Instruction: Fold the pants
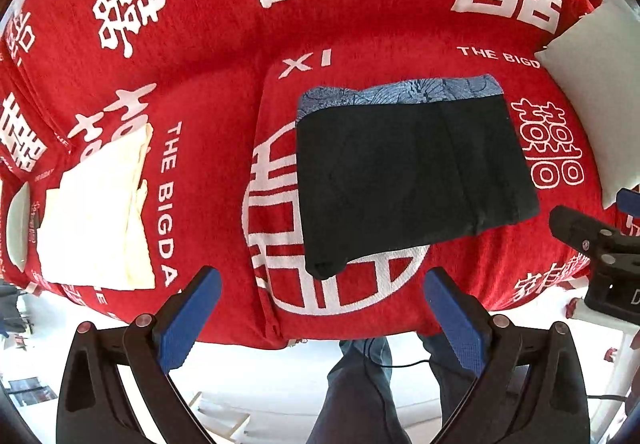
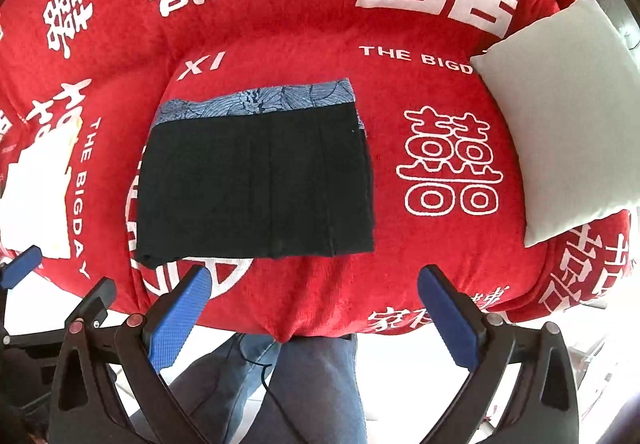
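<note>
Pants: I see the black pants (image 1: pixel 412 176) folded into a flat, roughly rectangular packet on the red sofa cover (image 1: pixel 224 84); the cloth looks matte and soft, with straight seam lines running near to far.
Waistband: a blue-grey patterned band (image 1: pixel 400 90) with a leaf-like print runs along the far edge of the packet.
Left gripper: my left gripper (image 1: pixel 322 280) hangs at the near edge of the seat with its blue textured pads (image 1: pixel 188 324) spread wide and nothing between them — the near left corner of the pants lies just beyond the gap, not touching either pad.
Right gripper: my right gripper (image 2: pixel 314 278) is likewise spread wide and empty; the near edge of the pants sits just past its left pad, apart from it.
Cover: plush, ribbed red fabric with large white double-happiness characters; I can read "THE BIGDAY" down the left of the pants and "XI" just beyond their far left corner.
Cream cloth: a pale folded cloth (image 1: pixel 96 212) lies well to the left of the pants.
Cushion: a plain white square cushion (image 2: pixel 560 132) leans on the far right of the seat.
Below: legs in blue jeans (image 2: pixel 288 384) show under the seat's front edge — mine, I take it.
</note>
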A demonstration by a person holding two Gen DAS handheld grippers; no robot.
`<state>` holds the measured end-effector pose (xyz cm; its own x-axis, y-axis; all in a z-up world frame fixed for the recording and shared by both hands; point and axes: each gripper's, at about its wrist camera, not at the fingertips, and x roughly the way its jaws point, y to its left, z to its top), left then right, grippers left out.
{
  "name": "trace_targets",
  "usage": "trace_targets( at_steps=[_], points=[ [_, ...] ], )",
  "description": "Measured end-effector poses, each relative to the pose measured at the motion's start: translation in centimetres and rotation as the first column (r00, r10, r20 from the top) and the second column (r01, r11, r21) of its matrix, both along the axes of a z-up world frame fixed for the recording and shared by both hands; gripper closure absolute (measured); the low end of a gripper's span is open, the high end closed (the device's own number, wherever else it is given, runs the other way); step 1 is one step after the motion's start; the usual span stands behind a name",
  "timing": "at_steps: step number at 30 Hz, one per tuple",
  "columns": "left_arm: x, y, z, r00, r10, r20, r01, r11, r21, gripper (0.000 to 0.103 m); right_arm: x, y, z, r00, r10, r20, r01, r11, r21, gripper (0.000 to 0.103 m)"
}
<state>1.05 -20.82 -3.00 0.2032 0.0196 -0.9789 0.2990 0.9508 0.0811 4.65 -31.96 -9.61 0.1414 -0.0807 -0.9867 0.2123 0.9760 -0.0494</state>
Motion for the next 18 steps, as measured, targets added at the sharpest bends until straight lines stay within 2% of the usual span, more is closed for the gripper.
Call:
trace_targets(
  at_steps=[18],
  points=[
    [-0.52, 0.06, 0.78, 1.000, -0.006, 0.015, 0.006, 1.000, 0.004, 0.001, -0.21, 0.89, 1.01, 1.000, 0.024, 0.010, -0.023, 1.000, -0.009, 0.000]
  ],
)
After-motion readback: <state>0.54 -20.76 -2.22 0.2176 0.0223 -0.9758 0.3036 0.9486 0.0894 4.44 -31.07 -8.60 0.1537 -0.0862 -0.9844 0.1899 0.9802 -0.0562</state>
